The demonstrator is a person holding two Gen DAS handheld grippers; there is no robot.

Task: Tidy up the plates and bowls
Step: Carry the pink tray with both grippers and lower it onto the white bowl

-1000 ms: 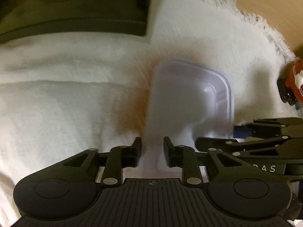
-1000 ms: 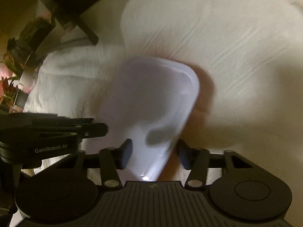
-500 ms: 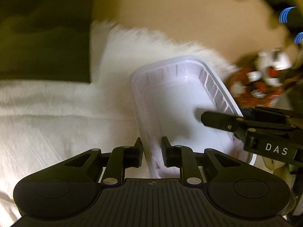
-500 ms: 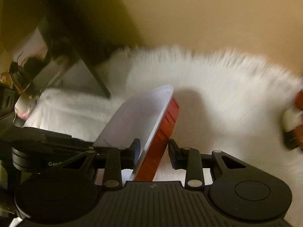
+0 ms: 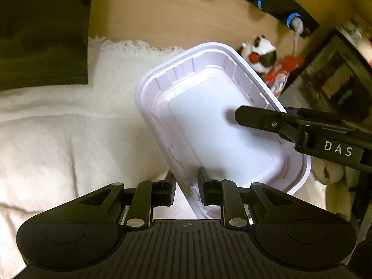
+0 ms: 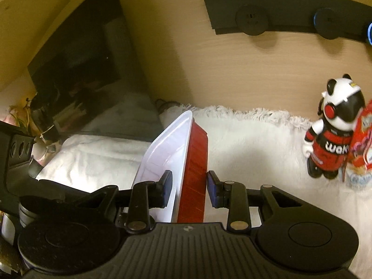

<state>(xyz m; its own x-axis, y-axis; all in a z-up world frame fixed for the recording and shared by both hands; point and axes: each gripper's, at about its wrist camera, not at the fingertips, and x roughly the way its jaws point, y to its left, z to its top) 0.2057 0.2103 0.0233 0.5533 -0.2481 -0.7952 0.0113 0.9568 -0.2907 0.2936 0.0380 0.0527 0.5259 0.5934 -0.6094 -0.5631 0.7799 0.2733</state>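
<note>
A rectangular bowl, white inside (image 5: 216, 125) and red outside (image 6: 195, 162), is held tilted above the white fluffy cloth (image 5: 58, 134). My left gripper (image 5: 186, 186) is shut on its near rim. My right gripper (image 6: 188, 187) is shut on the opposite wall, one finger inside and one on the red outside. The right gripper's finger (image 5: 260, 118) reaches into the bowl from the right in the left wrist view. The left gripper's body (image 6: 21, 162) shows at the left of the right wrist view.
A panda figurine (image 6: 330, 137) and a red snack packet (image 6: 360, 139) stand at the right on the cloth. A dark screen (image 6: 76, 62) leans against the wooden wall at left. A black socket strip (image 6: 286, 14) is on the wall.
Both grippers have lifted the bowl off the cloth and tilted it up toward the wall. The right gripper's fingers have closed on the bowl's wall.
</note>
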